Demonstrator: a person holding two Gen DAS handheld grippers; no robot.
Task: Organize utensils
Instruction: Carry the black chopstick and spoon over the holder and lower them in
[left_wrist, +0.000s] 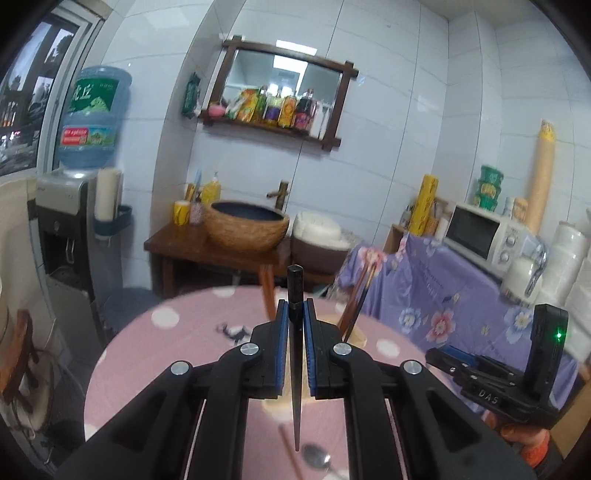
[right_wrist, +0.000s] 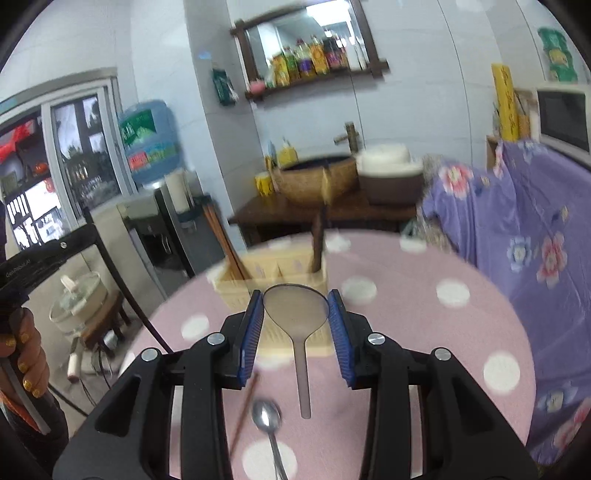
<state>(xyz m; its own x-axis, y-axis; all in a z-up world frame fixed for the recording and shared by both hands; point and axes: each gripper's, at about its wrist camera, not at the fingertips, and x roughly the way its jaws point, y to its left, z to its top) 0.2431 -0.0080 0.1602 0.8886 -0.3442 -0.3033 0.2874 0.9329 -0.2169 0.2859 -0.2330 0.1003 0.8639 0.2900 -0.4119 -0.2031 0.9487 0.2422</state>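
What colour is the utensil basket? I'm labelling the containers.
Cream, a pale yellow plastic basket; it shows best in the right wrist view.

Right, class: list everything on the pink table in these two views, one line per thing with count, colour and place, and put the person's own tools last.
Table: one, pink with white dots.
Utensil basket: one, cream, far side, holding brown chopsticks.
Metal spoon: one, silver, lying near edge.
Loose chopstick: one, brown, lying beside the spoon.
Black chopstick: one, in left claw.
Clear rice paddle: one, translucent grey, in right claw.
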